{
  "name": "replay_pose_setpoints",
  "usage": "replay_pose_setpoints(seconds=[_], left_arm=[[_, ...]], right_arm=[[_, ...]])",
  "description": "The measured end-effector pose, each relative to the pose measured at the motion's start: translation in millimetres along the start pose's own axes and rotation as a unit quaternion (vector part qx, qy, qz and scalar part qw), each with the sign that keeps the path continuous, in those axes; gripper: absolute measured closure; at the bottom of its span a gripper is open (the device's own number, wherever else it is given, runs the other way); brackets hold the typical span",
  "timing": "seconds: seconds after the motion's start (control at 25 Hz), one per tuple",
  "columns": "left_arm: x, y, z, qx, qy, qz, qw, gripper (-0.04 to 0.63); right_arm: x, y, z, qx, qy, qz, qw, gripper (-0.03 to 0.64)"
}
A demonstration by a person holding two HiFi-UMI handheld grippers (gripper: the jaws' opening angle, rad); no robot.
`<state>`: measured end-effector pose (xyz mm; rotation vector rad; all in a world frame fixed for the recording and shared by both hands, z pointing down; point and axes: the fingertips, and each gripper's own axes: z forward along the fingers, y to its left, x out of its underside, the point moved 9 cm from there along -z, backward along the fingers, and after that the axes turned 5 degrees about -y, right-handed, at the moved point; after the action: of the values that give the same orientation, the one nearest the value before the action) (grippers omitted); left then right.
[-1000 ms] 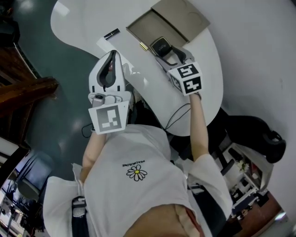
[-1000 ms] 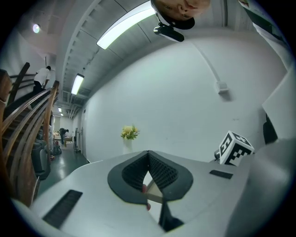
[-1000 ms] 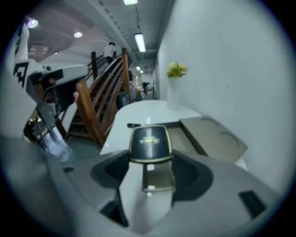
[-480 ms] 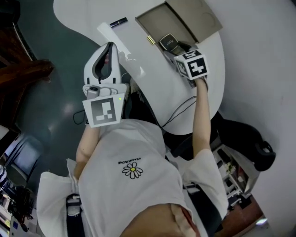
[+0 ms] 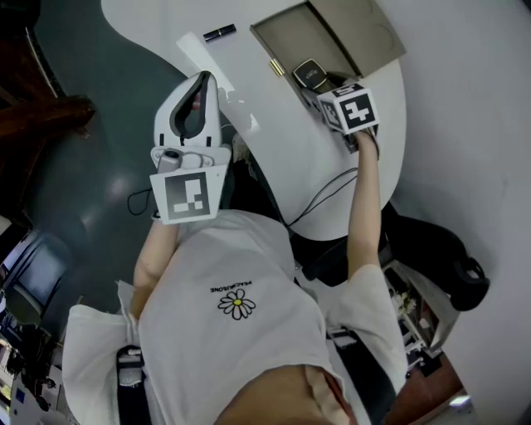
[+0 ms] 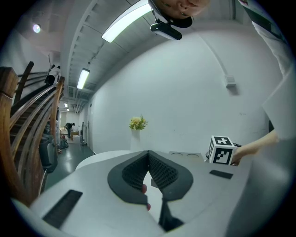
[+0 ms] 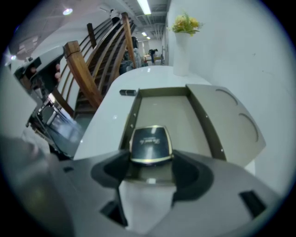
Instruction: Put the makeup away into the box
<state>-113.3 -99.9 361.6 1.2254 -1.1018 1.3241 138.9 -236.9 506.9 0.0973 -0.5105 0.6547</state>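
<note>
Gripping a dark compact (image 7: 150, 143), its near end hidden: right tool (image 7: 150, 167).

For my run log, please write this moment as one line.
right gripper: shut on compact; compact: at near end of box; left gripper: shut, empty; black tube: on table, outside box

Open box (image 5: 290, 41) sits on table (image 5: 332, 166), twd far end. Lid (image 5: 361, 25) lies flat on box's R side, joined along one edge. Compact (image 5: 310, 73) is betw. R gripper (image 7: 150, 159) jaws, at box's near end. Small tube (image 5: 220, 32) on table L of box, apart from it. Short stick (image 5: 276, 68) on table just beside box's near-L corner. L gripper (image 5: 202, 83) well L of box, by table's L edge. Vase (image 7: 181, 51) behind box, by wall. Cable (image 5: 319, 195) runs across table's near part.
</note>
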Motion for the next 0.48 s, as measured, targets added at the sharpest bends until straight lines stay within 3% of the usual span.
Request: replay_pose_setpoints(seconds=[0.48], left_arm=[[-3, -3, -6, -0.002, -0.006, 0.001, 1.0000, 0.575]], right_arm=[[-4, -2, -11, 0.026, -0.054, 0.006, 0.998, 0.316]])
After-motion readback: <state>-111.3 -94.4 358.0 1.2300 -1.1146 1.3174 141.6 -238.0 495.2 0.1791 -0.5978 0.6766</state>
